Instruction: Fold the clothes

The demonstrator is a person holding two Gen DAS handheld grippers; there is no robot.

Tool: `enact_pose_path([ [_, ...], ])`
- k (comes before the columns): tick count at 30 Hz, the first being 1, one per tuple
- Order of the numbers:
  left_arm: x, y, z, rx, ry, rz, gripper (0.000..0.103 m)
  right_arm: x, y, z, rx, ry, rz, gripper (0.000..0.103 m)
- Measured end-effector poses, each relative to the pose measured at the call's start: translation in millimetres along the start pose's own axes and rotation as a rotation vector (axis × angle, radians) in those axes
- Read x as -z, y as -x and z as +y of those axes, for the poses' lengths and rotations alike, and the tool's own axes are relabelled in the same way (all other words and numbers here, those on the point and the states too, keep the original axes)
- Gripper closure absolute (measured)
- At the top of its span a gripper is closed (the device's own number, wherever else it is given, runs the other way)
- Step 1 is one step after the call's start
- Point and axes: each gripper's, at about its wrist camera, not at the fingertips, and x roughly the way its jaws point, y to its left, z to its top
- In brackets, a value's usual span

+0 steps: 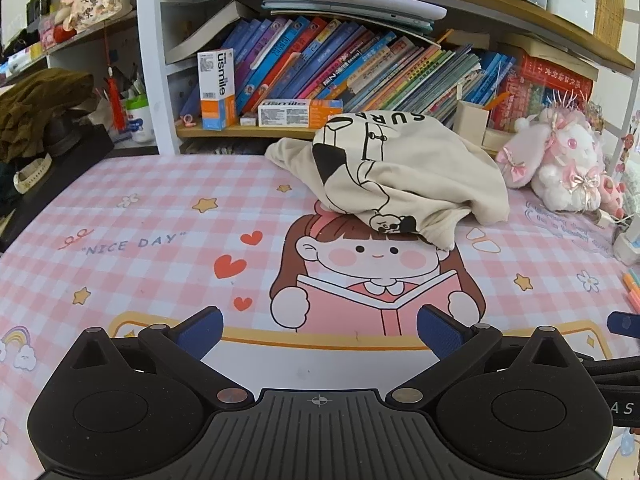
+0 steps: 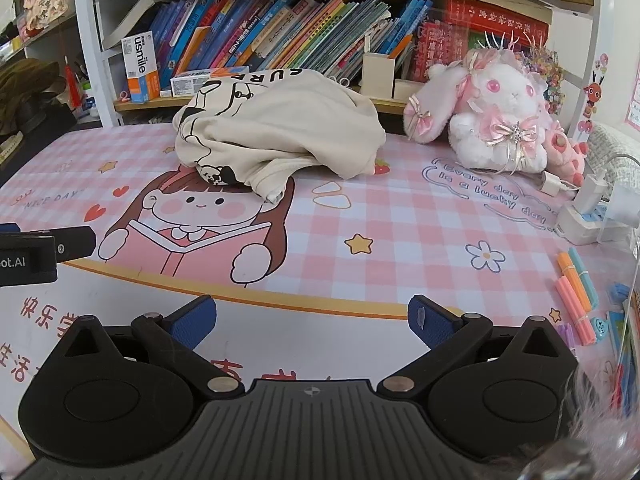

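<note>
A cream garment (image 1: pixel 404 172) with black print lies crumpled in a heap at the far side of the pink checked desk mat (image 1: pixel 160 240), just in front of the bookshelf (image 1: pixel 340 60); a pink plush rabbit (image 2: pixel 496 120) sits to its right; the left gripper (image 1: pixel 320 330) and the right gripper (image 2: pixel 312 320) hover over the mat's near edge, well apart from the cloth, jaws spread wide and empty.

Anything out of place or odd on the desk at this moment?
Only the cream garment: it lies in a crumpled heap at the back of the pink checked mat, beside the plush rabbit, unfolded. Both grippers, left gripper and right gripper, are open and empty.
</note>
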Motion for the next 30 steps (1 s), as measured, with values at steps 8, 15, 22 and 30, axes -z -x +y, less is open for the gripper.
enact_pose_path([
  [8,0.7,-1.0,-0.5,-0.002,-0.013,0.0,0.0,0.4,0.2,-0.1,0.0,-0.001,0.004,0.0],
  [15,1.5,-0.3,-0.2,-0.008,-0.014,0.005,0.0,0.7,1.3,-0.2,0.0,-0.002,0.006,0.0],
  [22,2.1,0.5,0.5,-0.009,-0.007,0.007,0.0,1.8,-0.6,1.6,0.001,0.002,0.007,0.0],
  [30,3.5,0.0,2.6,-0.009,-0.001,0.01,0.0,1.4,-0.4,2.2,0.002,0.003,0.01,0.0],
])
